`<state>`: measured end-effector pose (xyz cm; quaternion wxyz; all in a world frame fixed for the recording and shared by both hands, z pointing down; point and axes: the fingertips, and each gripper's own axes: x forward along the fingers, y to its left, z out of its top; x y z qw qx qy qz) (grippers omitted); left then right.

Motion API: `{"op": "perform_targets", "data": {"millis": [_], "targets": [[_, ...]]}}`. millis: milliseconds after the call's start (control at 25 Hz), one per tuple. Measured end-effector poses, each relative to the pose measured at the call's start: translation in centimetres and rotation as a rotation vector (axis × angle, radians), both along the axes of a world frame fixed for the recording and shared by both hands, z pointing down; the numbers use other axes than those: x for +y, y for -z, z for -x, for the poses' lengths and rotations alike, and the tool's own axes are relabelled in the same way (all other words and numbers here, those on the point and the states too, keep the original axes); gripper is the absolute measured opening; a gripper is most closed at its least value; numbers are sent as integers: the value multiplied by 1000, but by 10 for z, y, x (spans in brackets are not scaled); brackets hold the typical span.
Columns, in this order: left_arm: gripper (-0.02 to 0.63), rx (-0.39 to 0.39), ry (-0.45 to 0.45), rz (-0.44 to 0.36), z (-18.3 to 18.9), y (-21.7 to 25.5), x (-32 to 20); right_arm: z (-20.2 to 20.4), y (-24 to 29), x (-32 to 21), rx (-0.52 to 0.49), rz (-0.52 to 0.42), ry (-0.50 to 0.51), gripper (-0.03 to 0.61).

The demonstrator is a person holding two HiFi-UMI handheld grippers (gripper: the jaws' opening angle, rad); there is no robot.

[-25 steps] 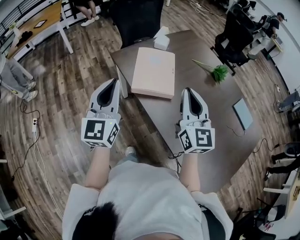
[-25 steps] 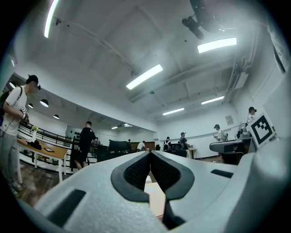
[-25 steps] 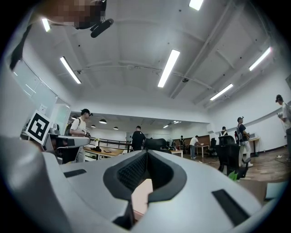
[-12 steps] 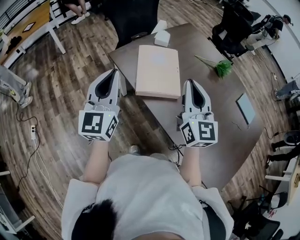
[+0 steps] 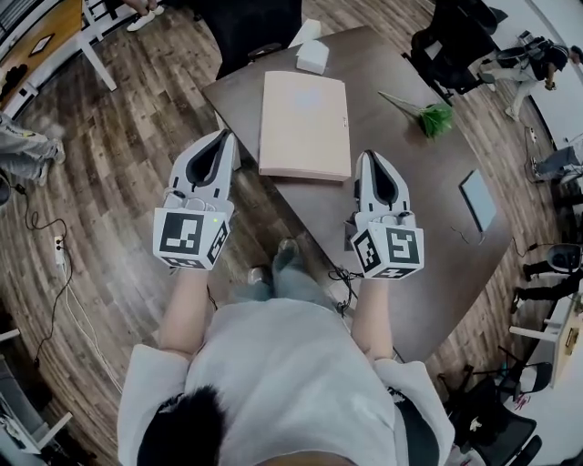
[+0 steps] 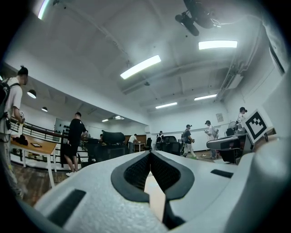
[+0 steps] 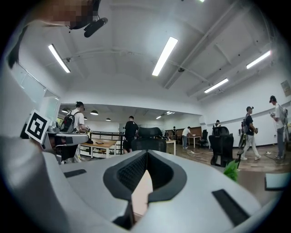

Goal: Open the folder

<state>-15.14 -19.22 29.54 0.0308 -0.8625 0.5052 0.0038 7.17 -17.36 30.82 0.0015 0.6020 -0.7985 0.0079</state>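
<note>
A closed pale pink folder (image 5: 305, 123) lies flat on the brown table (image 5: 410, 191), near its front left edge. My left gripper (image 5: 228, 136) hovers off the table's left corner, beside the folder's near left corner, and is shut with nothing in it. My right gripper (image 5: 368, 157) is over the table just right of the folder's near right corner, also shut and empty. Neither touches the folder. In the left gripper view the jaws (image 6: 150, 153) meet at the tip, with a strip of the folder (image 6: 156, 200) showing below. The right gripper view shows the same: right gripper (image 7: 147, 153), folder (image 7: 142, 191).
A white box (image 5: 312, 56) stands behind the folder at the table's far end. A green plant sprig (image 5: 428, 118) and a grey tablet (image 5: 476, 200) lie to the right. A black chair (image 5: 255, 27) stands beyond the table. People stand around the room.
Both grippers have moved forward toward the table and a little lower, still shut. The folder now lies closer between them.
</note>
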Motion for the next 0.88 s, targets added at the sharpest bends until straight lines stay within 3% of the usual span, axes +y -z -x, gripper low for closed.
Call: {"op": "perform_targets", "data": {"millis": [480,880], "targets": [[8,-78,25,159,-22,-74,-35,-28,-80,-51,-18,202,35,12],[8,-153,7,245,-48,-119,-50,-40,-123,-77,-21,304,68,12]]}}
